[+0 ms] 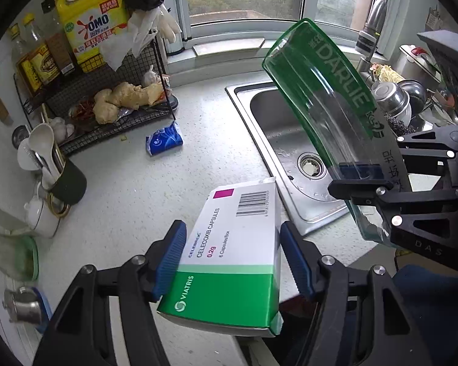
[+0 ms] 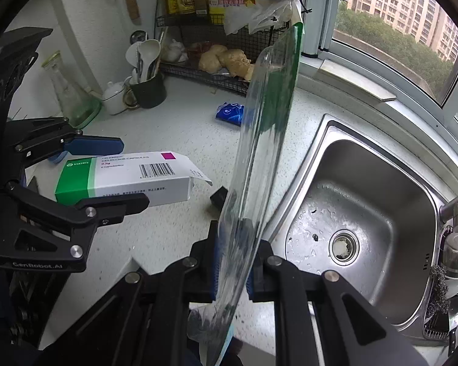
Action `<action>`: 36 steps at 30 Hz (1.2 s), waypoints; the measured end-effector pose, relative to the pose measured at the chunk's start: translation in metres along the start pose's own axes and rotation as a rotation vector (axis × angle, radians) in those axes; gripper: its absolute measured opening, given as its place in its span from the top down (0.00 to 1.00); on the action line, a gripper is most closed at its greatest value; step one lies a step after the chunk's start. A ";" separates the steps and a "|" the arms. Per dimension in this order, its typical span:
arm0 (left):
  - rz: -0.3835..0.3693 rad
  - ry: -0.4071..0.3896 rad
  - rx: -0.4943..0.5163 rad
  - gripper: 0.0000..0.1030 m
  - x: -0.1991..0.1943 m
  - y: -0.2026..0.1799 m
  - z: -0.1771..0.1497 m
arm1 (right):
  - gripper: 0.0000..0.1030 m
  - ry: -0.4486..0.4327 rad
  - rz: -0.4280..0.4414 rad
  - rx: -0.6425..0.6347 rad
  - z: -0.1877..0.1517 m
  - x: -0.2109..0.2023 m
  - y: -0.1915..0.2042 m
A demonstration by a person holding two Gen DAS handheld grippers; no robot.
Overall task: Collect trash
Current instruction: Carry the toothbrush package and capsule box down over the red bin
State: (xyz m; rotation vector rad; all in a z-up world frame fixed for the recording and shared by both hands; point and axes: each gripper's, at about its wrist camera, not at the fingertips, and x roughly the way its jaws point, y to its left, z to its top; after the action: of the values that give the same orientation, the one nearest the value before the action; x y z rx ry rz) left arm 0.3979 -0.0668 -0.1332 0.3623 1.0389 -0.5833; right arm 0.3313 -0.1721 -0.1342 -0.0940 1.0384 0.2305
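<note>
A white and green medicine box (image 1: 235, 253) hangs above the speckled counter, and my left gripper (image 1: 232, 228) is shut on its two long sides with the blue pads. A long clear plastic package with a green "DARLIE" edge (image 1: 320, 91) stands tilted over the sink, with my right gripper (image 1: 361, 178) shut on its lower end. In the right wrist view the package (image 2: 265, 122) rises edge-on from my right gripper (image 2: 238, 244). To its left the left gripper (image 2: 119, 175) holds the box (image 2: 131, 180).
A steel sink (image 2: 381, 198) with a faucet (image 1: 371, 30) lies to the right, dishes (image 1: 394, 97) beside it. A blue tissue pack (image 1: 165, 141) lies on the counter. A wire rack with ginger (image 1: 122, 97) and a utensil cup (image 1: 67, 180) stand at the left.
</note>
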 end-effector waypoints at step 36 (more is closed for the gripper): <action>0.051 0.181 -0.320 0.41 0.008 -0.151 -0.174 | 0.88 0.245 0.182 -0.093 -0.191 0.006 0.014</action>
State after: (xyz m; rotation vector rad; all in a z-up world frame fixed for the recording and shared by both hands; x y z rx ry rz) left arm 0.1872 -0.0946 -0.2234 0.1602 1.2718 -0.3342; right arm 0.1696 -0.1934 -0.2356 -0.1137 1.2813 0.4414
